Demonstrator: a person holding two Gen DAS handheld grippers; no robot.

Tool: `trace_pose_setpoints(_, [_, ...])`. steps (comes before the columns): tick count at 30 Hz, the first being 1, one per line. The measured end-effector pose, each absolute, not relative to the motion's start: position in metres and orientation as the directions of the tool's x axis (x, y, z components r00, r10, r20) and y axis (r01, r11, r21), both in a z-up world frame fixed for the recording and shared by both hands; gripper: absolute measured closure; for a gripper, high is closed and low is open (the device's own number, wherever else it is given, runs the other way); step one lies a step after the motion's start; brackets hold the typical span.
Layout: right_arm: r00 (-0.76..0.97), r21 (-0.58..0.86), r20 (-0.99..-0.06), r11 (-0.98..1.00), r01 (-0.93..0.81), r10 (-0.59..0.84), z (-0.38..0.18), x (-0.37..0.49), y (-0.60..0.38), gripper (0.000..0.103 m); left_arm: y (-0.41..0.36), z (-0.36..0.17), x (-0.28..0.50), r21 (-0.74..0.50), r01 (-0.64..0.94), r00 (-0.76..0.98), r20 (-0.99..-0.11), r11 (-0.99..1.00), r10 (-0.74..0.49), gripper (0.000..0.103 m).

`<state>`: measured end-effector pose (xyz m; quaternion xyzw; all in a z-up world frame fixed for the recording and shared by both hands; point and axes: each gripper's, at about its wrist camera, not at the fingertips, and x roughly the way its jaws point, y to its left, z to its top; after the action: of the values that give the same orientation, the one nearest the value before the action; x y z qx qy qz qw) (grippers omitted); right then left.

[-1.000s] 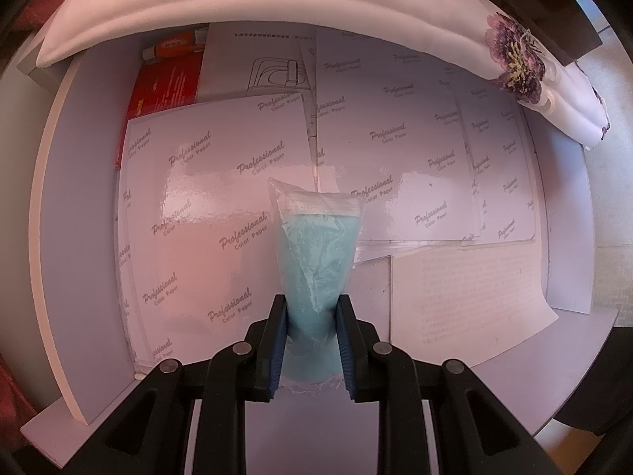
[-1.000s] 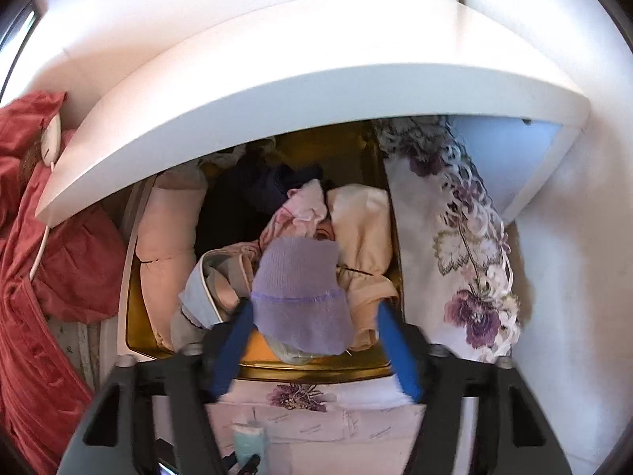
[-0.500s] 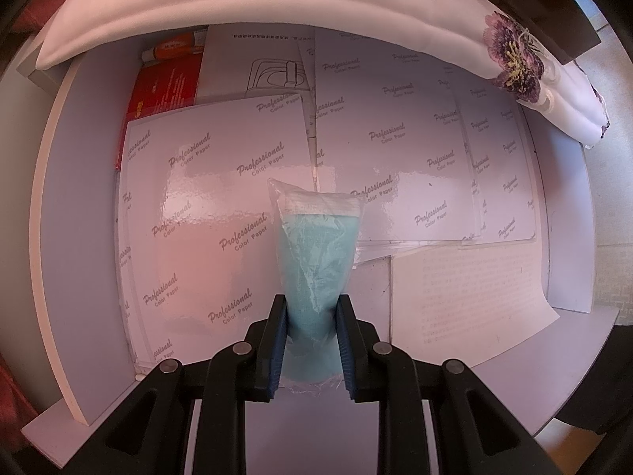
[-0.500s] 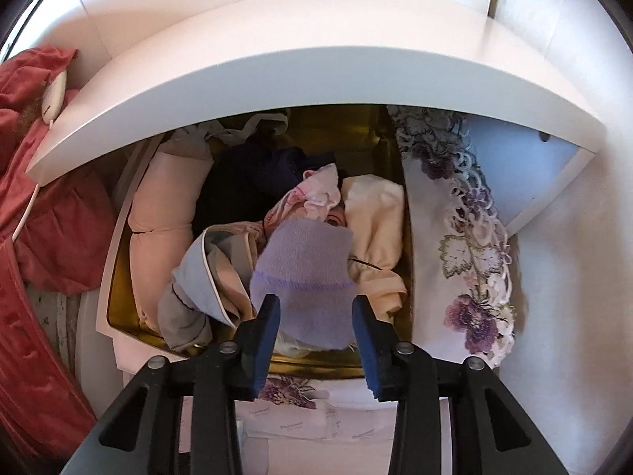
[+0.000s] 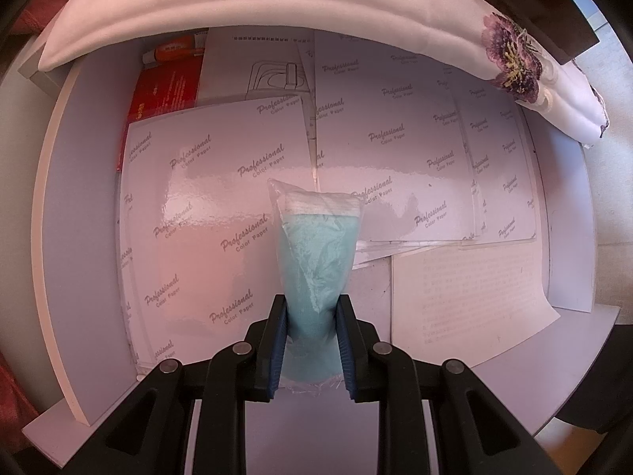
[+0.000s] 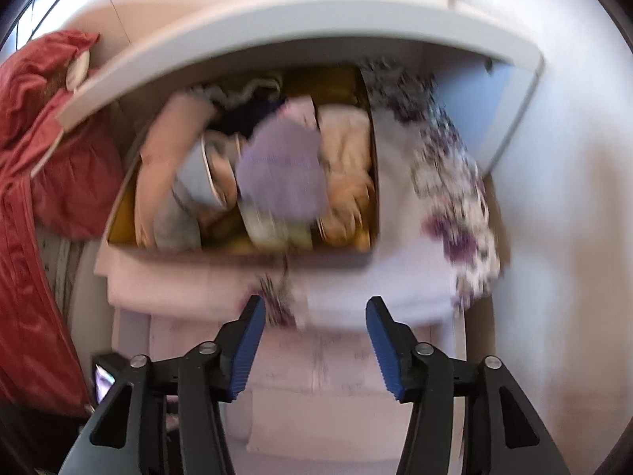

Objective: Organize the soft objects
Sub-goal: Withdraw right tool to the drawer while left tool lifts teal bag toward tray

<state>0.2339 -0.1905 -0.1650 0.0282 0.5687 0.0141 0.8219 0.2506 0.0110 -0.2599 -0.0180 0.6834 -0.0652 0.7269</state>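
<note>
In the left wrist view my left gripper (image 5: 312, 340) is shut on a clear plastic packet of light blue cloth (image 5: 318, 253), which hangs straight down over glossy white paper packs (image 5: 205, 206). The right wrist view is motion-blurred. There my right gripper (image 6: 312, 344) has its jaws opening with nothing between them, above a folded white cloth with purple flowers (image 6: 348, 301). Beyond it a gold box (image 6: 245, 255) holds several soft items, with a purple knitted piece (image 6: 281, 178) lying on top.
A white shelf board (image 6: 300, 27) overhangs the gold box. Red fabric (image 6: 27, 158) hangs at the left. A white flowered cloth (image 5: 253, 4) arches over the paper packs, with a red booklet (image 5: 162, 95) and an orange tube (image 5: 174, 49) beside them.
My right gripper let go of the purple knitted piece, which now lies in the gold box, pulled back toward the folded cloth and widened its jaws. The left gripper and packet have not moved.
</note>
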Motion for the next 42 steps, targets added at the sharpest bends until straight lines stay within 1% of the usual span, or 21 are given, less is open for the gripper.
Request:
trace_pose_setpoints(7, [0.211,-0.045,-0.976,0.998,0.043,-0.053,-0.224,0.202,-0.194,0.042,0.012,-0.256,0.248,-0.105,0.07,0.066,-0.992,0.992,-0.109,0.08])
trace_pose_setpoints(8, [0.184,-0.056,-0.981,0.997,0.046,-0.063,-0.235,0.2,-0.195,0.04,0.012,-0.256,0.247,-0.1,0.068,0.066,-0.992,0.993,-0.104,0.08])
trace_pose_setpoints(12, [0.113,-0.081,-0.99,0.996,0.048,-0.086,-0.263,0.195,-0.196,0.039,0.014,-0.251,0.247,-0.1,0.055,0.08,-0.991,0.993,-0.104,0.08])
trace_pose_setpoints(13, [0.092,-0.08,-0.992,0.995,0.052,-0.085,-0.269,0.195,-0.197,0.037,0.014,-0.248,0.248,-0.098,0.056,0.088,-0.991,0.994,-0.102,0.08])
trace_pose_setpoints(18, [0.015,-0.113,-0.993,0.992,0.05,-0.114,-0.298,0.185,-0.2,0.037,0.015,-0.233,0.247,-0.096,0.058,0.133,-0.986,0.994,-0.103,0.08])
trace_pose_setpoints(22, [0.007,-0.116,-0.993,0.992,0.041,-0.116,-0.305,0.18,-0.2,0.037,0.016,-0.216,0.246,-0.095,0.055,0.184,-0.977,0.994,-0.104,0.08])
trace_pose_setpoints(33, [0.036,-0.1,-0.994,0.994,0.038,-0.102,-0.309,0.182,-0.191,0.037,0.018,-0.15,0.241,-0.108,0.062,0.379,-0.917,0.992,-0.124,0.08])
trace_pose_setpoints(42, [0.053,-0.091,-0.994,0.995,0.032,-0.092,-0.3,0.187,-0.183,0.037,0.018,-0.114,0.226,-0.116,0.06,0.473,-0.871,0.991,-0.131,0.08])
